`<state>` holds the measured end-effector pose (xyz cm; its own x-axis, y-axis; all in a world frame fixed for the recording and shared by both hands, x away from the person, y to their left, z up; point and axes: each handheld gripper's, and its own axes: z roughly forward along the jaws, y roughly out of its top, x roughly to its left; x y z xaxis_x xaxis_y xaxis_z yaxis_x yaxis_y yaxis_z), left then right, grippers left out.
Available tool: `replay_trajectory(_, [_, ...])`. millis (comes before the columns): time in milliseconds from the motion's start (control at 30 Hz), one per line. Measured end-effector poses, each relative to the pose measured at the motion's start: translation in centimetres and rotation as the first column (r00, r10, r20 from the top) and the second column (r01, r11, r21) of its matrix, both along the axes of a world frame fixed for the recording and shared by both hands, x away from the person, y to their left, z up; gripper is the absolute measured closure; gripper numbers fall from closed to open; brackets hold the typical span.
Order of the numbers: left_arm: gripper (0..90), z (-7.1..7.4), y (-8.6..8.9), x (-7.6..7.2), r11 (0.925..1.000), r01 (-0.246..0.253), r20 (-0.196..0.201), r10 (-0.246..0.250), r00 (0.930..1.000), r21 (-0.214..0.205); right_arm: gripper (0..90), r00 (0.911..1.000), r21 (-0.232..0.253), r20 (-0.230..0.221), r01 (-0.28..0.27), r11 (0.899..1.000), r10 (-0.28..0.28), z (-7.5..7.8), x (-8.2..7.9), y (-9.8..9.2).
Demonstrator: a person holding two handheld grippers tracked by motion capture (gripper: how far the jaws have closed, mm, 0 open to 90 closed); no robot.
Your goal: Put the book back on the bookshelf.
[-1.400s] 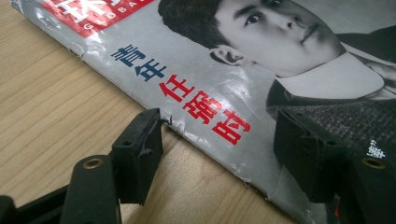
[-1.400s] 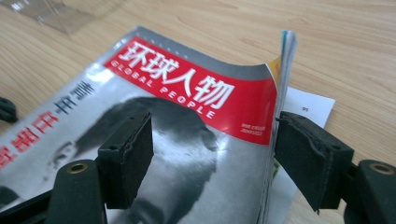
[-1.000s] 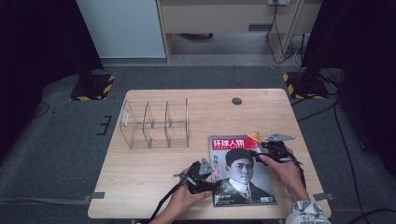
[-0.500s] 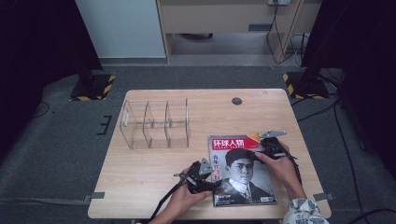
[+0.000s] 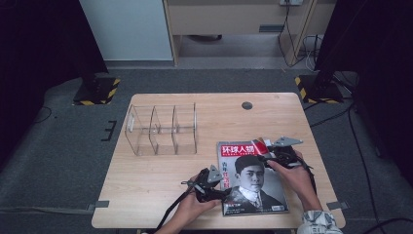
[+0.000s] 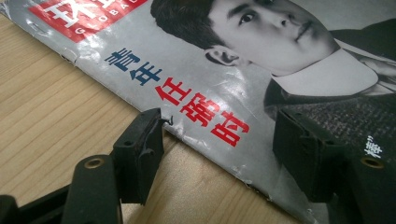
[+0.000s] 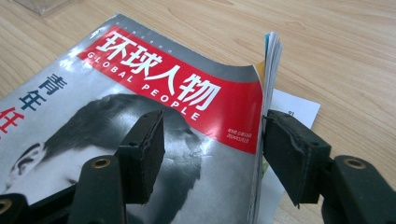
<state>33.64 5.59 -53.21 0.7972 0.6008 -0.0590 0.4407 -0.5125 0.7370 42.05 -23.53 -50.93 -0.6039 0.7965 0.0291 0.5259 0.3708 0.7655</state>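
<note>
A magazine (image 5: 253, 180) with a red title band and a portrait cover lies flat at the table's front right. My left gripper (image 5: 225, 191) is at its left edge, open. One jaw rests on the wood by the magazine (image 6: 210, 70) and the other over the cover, as the left gripper (image 6: 219, 123) view shows. My right gripper (image 5: 263, 153) is at the far right corner, where the pages of the magazine (image 7: 154, 93) curl up. The right gripper (image 7: 212, 123) has just been closing. The raised corner stands between its jaws, unpinched; only the right pad touches it.
A clear three-compartment organizer (image 5: 160, 129) stands at the back left of the wooden table (image 5: 146, 195). A round cable hole (image 5: 247, 105) lies near the far edge. A white sheet (image 7: 294, 107) pokes out from under the magazine's corner.
The right hand has shifted slightly at the magazine's far right corner. The left hand and the magazine have kept their places.
</note>
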Motion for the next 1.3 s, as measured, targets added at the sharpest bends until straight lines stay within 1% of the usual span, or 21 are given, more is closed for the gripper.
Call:
replay_trajectory(100, [32.6, 0.0, 0.0, 0.0, 1.0000, 0.001, 0.000, -0.001, 1.0000, 0.000, 39.6, 0.9992, -0.011, -0.035, 0.017, 1.000, -0.018, -0.8, 0.3, -0.5])
replay_trajectory(133, [32.6, 0.0, 0.0, 0.0, 1.0000, 0.001, 0.000, -0.001, 1.0000, 0.000, 39.6, 0.9992, -0.011, -0.035, 0.017, 1.000, -0.018, -0.8, 0.3, -0.5])
replay_trajectory(167, [32.6, 0.0, 0.0, 0.0, 1.0000, 0.001, 0.000, -0.001, 1.0000, 0.000, 40.6, 0.9969, -0.015, -0.076, 0.020, 1.000, -0.021, -1.6, 0.4, -1.0])
replay_trajectory(200, [32.7, 0.0, 0.0, 0.0, 1.0000, 0.002, 0.000, -0.002, 1.0000, -0.001, 40.0, 0.9960, -0.016, -0.087, 0.019, 1.000, -0.020, -1.9, 0.4, -1.0])
replay_trajectory(233, [32.7, 0.0, 0.0, 0.0, 1.0000, 0.002, 0.000, -0.002, 1.0000, 0.000, 39.8, 0.9963, -0.003, -0.084, 0.014, 1.000, -0.015, -2.1, 0.4, -1.1])
replay_trajectory(333, [32.7, 0.0, 0.0, 0.0, 1.0000, 0.002, 0.000, -0.002, 1.0000, 0.000, 40.3, 0.9968, 0.007, -0.079, 0.014, 1.000, -0.013, -1.8, 0.3, -0.9])
replay_trajectory(433, [32.8, 0.0, 0.0, 0.0, 1.0000, 0.003, 0.000, -0.003, 1.0000, 0.000, 41.5, 0.9980, 0.002, -0.063, -0.001, 1.000, 0.001, -1.5, 0.2, -0.6])
replay_trajectory(467, [32.8, 0.0, 0.0, 0.0, 1.0000, 0.003, 0.000, -0.003, 1.0000, 0.000, 44.8, 0.9989, 0.024, -0.047, -0.003, 1.000, 0.005, -1.2, 0.0, -0.4])
replay_trajectory(500, [32.8, 0.0, 0.0, 0.0, 1.0000, 0.004, 0.000, -0.004, 1.0000, 0.000, 44.8, 0.9988, 0.035, -0.047, -0.008, 0.999, 0.009, -1.1, -0.1, -0.2])
replay_trajectory(533, [32.9, 0.0, 0.0, 0.0, 1.0000, 0.004, 0.000, -0.004, 1.0000, 0.000, 44.8, 0.9988, 0.035, -0.047, -0.008, 0.999, 0.009, -1.1, -0.1, -0.2])
replay_trajectory(567, [32.9, 0.0, 0.0, 0.0, 1.0000, 0.004, -0.001, -0.004, 1.0000, 0.000, 44.9, 0.9981, 0.005, -0.060, -0.012, 1.000, 0.012, -1.5, 0.0, -0.1])
replay_trajectory(633, [32.9, 0.0, 0.0, 0.0, 1.0000, 0.005, 0.000, -0.005, 1.0000, -0.001, 44.8, 0.9978, -0.008, -0.066, -0.004, 1.000, 0.004, -1.9, 0.1, 0.0])
replay_trajectory(767, [33.0, 0.0, 0.0, 0.0, 1.0000, 0.006, 0.000, -0.006, 1.0000, -0.001, 45.3, 0.9973, 0.008, -0.073, 0.008, 1.000, -0.007, -2.1, 0.3, 0.0])
replay_trajectory(800, [33.0, 0.0, 0.0, 0.0, 1.0000, 0.007, 0.000, -0.007, 1.0000, -0.001, 47.1, 0.9976, 0.007, -0.069, 0.008, 1.000, -0.007, -2.2, 0.3, 0.0])
replay_trajectory(833, [33.1, 0.0, 0.0, 0.0, 1.0000, 0.008, 0.001, -0.008, 1.0000, -0.003, 54.6, 0.9983, 0.005, -0.051, 0.028, 1.000, -0.027, -2.1, 0.3, 0.0])
replay_trajectory(933, [33.1, 0.0, 0.1, 0.1, 0.9999, 0.010, 0.002, -0.010, 1.0000, -0.004, 63.5, 0.9982, -0.002, -0.037, 0.048, 0.999, -0.048, -2.0, 0.2, 0.0])
replay_trajectory(1000, [33.1, -0.1, 0.1, 0.0, 0.9999, 0.008, 0.004, -0.008, 1.0000, -0.008, 69.3, 0.9984, -0.018, -0.019, 0.052, 0.998, -0.052, -1.9, 0.1, 0.1])
replay_trajectory(1100, [33.0, -0.1, 0.1, 0.0, 0.9999, 0.005, 0.007, -0.005, 1.0000, -0.012, 76.9, 0.9970, -0.014, -0.008, 0.076, 0.997, -0.076, -1.7, -0.1, 0.3])
replay_trajectory(1133, [33.0, -0.1, 0.1, 0.0, 0.9999, 0.005, 0.007, -0.005, 1.0000, -0.012, 76.9, 0.9970, -0.014, -0.008, 0.076, 0.997, -0.076, -1.7, -0.1, 0.3])
replay_trajectory(1167, [32.9, -0.2, 0.1, 0.0, 0.9999, 0.006, 0.010, -0.005, 0.9999, -0.016, 79.6, 0.9961, -0.019, 0.014, 0.087, 0.996, -0.087, -1.6, -0.2, 0.6])
replay_trajectory(1300, [32.9, -0.2, 0.1, 0.0, 0.9998, 0.006, 0.011, -0.006, 0.9999, -0.016, 79.4, 0.9949, -0.028, 0.025, 0.098, 0.995, -0.097, -1.7, -0.3, 0.8])
